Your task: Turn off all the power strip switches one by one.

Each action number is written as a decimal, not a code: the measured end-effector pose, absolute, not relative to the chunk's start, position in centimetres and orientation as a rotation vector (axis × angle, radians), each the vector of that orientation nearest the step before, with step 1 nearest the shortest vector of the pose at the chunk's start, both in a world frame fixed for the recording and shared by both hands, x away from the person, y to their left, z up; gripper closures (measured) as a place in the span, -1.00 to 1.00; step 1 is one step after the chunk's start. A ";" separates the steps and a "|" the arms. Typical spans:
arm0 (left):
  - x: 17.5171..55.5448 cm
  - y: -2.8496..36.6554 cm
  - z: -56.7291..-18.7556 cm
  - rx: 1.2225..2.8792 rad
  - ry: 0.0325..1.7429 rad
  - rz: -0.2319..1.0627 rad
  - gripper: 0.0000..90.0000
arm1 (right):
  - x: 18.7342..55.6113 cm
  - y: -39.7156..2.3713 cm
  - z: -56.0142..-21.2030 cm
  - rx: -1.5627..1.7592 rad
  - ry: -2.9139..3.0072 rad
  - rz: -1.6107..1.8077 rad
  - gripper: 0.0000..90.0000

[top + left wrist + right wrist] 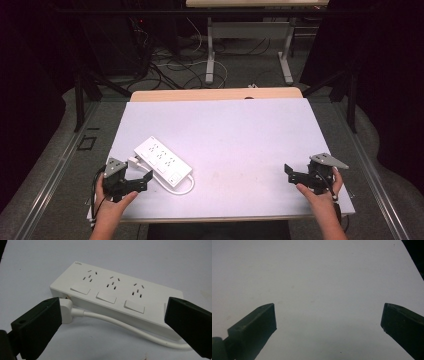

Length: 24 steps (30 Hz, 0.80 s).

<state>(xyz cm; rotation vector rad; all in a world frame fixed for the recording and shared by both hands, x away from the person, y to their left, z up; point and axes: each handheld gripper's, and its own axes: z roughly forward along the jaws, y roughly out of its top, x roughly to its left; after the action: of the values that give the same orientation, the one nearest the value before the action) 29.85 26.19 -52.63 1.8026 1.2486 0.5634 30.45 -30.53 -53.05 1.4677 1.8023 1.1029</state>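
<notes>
White power strip [162, 161] lies flat on the pale table cover [235, 135], toward the near left part of it and turned at a slant, its far end pointing up and left in the high view. Its top face shows three socket groups in a row, each with a rocker switch [106, 297] beside it on the nearer side, as the left gripper view makes plain. A white cable [125, 326] runs along the strip's near long side and loops round past its near right end; a white plug [67, 308] sits at the cable's other end, close against the strip's near left corner. Whether the plug touches the strip I cannot tell.

Just beside the strip's near left end sits the left gripper [135, 175], held by the person's left hand [112, 202] at the table's front edge. Its jaws stand wide apart and hold nothing; in its own view the left jaw lies just before the plug and the right jaw before the strip's far end.

Well apart, near the right front corner of the cover, the right hand [322, 192] holds the right gripper [295, 176]. Its jaws are likewise spread wide and empty, over bare cover.

Beyond the table, cables [170, 70] sprawl on the floor near another table's legs [210, 55].
</notes>
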 end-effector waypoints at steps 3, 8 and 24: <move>29.9 26.2 -52.6 1.794 1.253 0.569 -0.98 | 30.4 -30.4 -53.0 1.456 1.811 1.093 -1.00; 30.0 26.2 -52.6 1.801 1.269 0.588 -0.97 | 30.4 -29.8 -53.1 1.410 1.828 1.090 -1.00; 29.6 24.1 -51.7 1.833 1.201 0.613 -0.76 | 30.3 -28.5 -53.5 1.367 1.872 1.078 -0.96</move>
<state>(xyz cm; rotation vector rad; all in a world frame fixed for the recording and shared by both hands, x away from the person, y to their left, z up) 29.63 24.09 -51.67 1.8328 1.2006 0.6126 30.30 -28.52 -53.49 1.3675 1.8719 1.0781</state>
